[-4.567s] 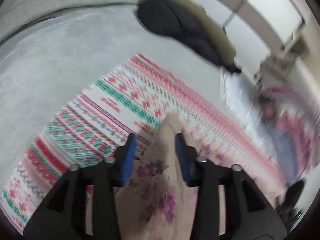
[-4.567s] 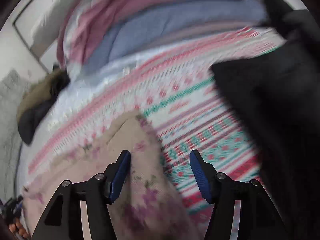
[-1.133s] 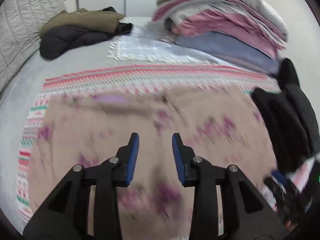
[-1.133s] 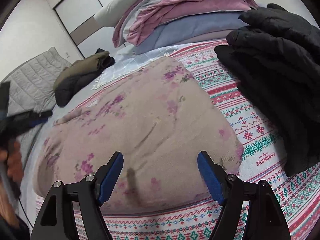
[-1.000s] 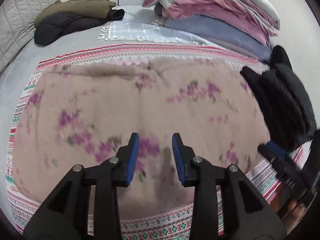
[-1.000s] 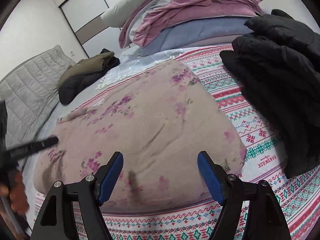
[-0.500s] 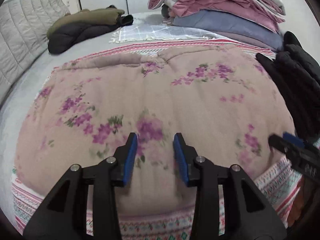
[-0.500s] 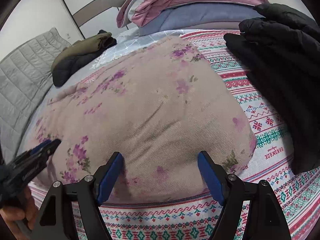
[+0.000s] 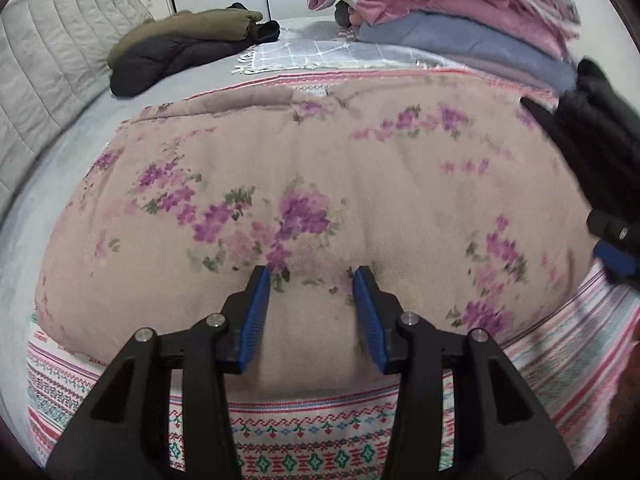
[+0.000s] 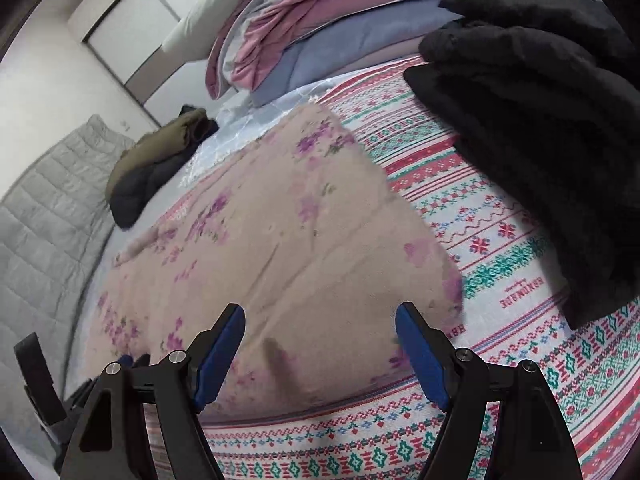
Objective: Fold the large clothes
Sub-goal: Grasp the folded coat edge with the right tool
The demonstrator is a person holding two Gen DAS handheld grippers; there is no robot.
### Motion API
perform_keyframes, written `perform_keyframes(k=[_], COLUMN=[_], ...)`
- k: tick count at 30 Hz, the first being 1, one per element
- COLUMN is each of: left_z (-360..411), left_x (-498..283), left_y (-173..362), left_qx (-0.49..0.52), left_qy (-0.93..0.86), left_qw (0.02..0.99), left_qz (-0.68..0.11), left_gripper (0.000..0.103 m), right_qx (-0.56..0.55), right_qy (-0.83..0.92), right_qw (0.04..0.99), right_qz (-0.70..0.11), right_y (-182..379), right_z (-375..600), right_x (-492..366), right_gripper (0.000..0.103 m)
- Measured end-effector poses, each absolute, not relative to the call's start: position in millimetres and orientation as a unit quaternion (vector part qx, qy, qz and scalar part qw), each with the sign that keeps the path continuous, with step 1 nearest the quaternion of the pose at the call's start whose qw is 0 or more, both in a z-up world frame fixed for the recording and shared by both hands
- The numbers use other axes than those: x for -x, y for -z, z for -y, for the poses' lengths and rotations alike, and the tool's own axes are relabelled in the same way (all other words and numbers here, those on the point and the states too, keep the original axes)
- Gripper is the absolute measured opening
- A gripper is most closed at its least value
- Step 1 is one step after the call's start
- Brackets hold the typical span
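Observation:
A large beige garment with purple flowers [image 9: 320, 168] lies spread flat on a patterned red, green and white bedspread [image 9: 304, 444]. It also shows in the right wrist view [image 10: 288, 248]. My left gripper [image 9: 312, 276] is open and empty, its blue pads just over the garment's near edge. My right gripper [image 10: 320, 316] is wide open and empty, over the garment's near right part. The right gripper's tip shows at the right edge of the left wrist view [image 9: 616, 248].
A pile of black clothes [image 10: 532, 128] lies to the right on the bedspread. Folded pink, blue and grey bedding [image 9: 452, 12] is stacked at the back. An olive and black jacket [image 9: 180, 48] lies at the back left, by a grey quilted headboard [image 9: 44, 80].
Earlier my left gripper held a corner of the garment; it has let go and the garment lies flat. Both grippers have dropped closer to its near edge.

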State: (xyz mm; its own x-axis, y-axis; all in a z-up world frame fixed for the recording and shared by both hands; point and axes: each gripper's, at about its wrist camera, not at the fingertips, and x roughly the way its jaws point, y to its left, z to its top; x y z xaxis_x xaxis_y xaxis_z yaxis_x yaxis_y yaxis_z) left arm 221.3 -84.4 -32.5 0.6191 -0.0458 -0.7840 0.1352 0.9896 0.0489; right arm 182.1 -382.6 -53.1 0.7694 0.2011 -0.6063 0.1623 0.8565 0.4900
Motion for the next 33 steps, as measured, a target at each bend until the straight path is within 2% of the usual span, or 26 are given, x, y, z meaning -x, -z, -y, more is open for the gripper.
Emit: perform_keyframes(k=[4,6,10,13,17,23,33], left_z=[88.2,95.4,110.4,101.7,94.5,94.4,97.5], left_x=[-253.8,-283.7,-357.1,-386.5,-393.2,-391.6,-383.0], left_y=[7.8,8.2,34.9,57.8,63.6,63.2,60.4], left_qx=[-0.066,-0.063,-0.088,-0.039,-0.004,-0.006,-0.025], left_qy=[0.035,0.042,0.036,0.023,0.022,0.022,0.017], left_qw=[0.903,0.889,0.85,0.837,0.841,0.847,0.858], left_qz=[-0.424,-0.452,-0.518,-0.546,-0.54,-0.532,-0.513], left_gripper=[0.047,0.047,0.048,0.056,0.056,0.056,0.056], right_qx=[-0.325,-0.34,-0.338,-0.319,-0.34,-0.475,-0.529], right_qy=[0.004,-0.003,-0.008,-0.003,0.013,-0.022,-0.065], right_qw=[0.887,0.878,0.874,0.874,0.855,0.781,0.769], right_qz=[-0.328,-0.337,-0.349,-0.368,-0.39,-0.404,-0.352], right_y=[56.0,60.9,65.1,66.8,77.8,116.4,132.4], right_z=[403.7,406.6,405.0,399.4,405.7,428.3,403.0], right_x=[-176.9,-179.4,-182.7,-185.8,-184.1,-181.2,-197.7], right_gripper=[0.079,0.079,0.079,0.079,0.079,0.079,0.081])
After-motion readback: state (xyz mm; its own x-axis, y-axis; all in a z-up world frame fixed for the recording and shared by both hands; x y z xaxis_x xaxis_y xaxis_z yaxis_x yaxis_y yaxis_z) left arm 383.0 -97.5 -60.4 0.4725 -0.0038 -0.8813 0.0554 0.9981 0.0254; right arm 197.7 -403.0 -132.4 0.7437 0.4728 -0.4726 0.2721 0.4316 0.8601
